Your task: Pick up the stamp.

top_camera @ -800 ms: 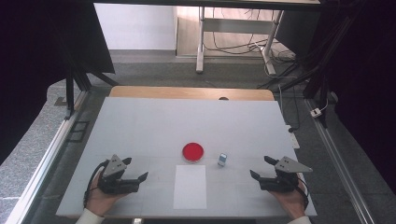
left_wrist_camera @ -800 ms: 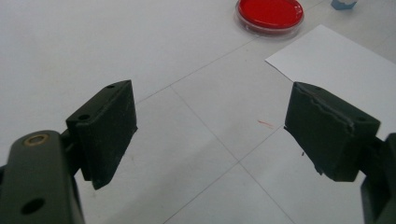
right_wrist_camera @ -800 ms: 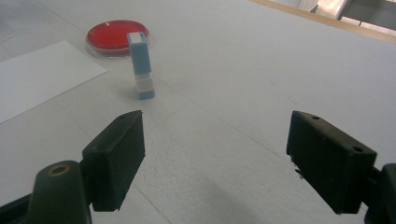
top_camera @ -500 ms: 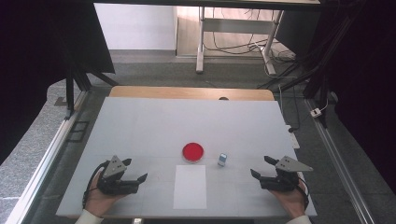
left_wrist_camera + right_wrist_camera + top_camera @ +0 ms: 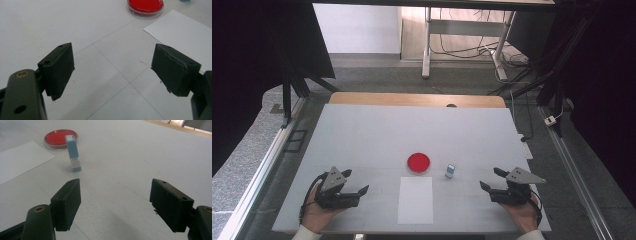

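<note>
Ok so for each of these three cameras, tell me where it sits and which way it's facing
High view: fixed above the person's edge of the white table, looking forward and down; both hands enter from the bottom, holding the left gripper and right gripper.
Left gripper view: rides the left gripper, looking along its open jaws toward the red dish and paper sheet.
Right gripper view: rides the right gripper, looking along its open jaws at the upright blue-and-white block.
Shared: all three views show the red dish and paper sheet.
</note>
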Demonstrator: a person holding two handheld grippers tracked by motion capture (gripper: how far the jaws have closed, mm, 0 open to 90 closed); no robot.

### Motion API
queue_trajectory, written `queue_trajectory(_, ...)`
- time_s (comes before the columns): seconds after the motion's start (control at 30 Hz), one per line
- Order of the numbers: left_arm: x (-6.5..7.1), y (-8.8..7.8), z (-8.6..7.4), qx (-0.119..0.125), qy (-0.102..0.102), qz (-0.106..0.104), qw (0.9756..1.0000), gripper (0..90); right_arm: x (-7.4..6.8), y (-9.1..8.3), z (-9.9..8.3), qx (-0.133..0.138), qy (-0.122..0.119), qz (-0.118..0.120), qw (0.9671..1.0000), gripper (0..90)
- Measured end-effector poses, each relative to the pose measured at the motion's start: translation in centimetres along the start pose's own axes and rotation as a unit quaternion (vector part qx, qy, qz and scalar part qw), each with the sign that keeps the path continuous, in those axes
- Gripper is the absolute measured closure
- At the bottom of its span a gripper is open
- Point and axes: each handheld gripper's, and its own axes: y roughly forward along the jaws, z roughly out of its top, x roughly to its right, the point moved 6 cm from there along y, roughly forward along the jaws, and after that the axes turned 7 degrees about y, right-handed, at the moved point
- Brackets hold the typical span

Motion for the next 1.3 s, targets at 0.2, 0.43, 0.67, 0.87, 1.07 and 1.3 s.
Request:
queue_trajectory(0.2,0.0,-0.1,0.1,0.005,-0.002,0.000,1.0000,18.7,-0.2,-0.1,0.0,0.002,-0.002,-0.002,1.0000,25.9)
queue_trajectory(0.43,-0.1,-0.1,0.1,0.005,-0.006,0.000,1.0000,18.7,-0.1,-0.1,0.2,0.004,0.000,-0.001,1.0000,26.5)
queue_trajectory(0.67,-0.1,-0.1,0.1,0.006,-0.004,0.002,1.0000,19.1,-0.5,-0.2,1.4,0.013,-0.001,0.005,0.9999,27.4)
queue_trajectory(0.87,-0.1,0.0,0.0,0.004,-0.005,0.000,1.0000,19.0,-0.9,-0.2,2.5,0.018,0.002,0.011,0.9998,28.3)
queue_trajectory(1.07,-0.1,0.1,0.1,0.006,-0.005,-0.002,1.0000,19.0,-1.6,0.2,3.3,0.015,-0.006,0.018,0.9997,28.8)
queue_trajectory(1.3,0.0,0.3,0.1,0.001,-0.003,-0.003,1.0000,19.1,-2.4,0.7,4.0,0.011,-0.013,0.027,0.9995,29.7)
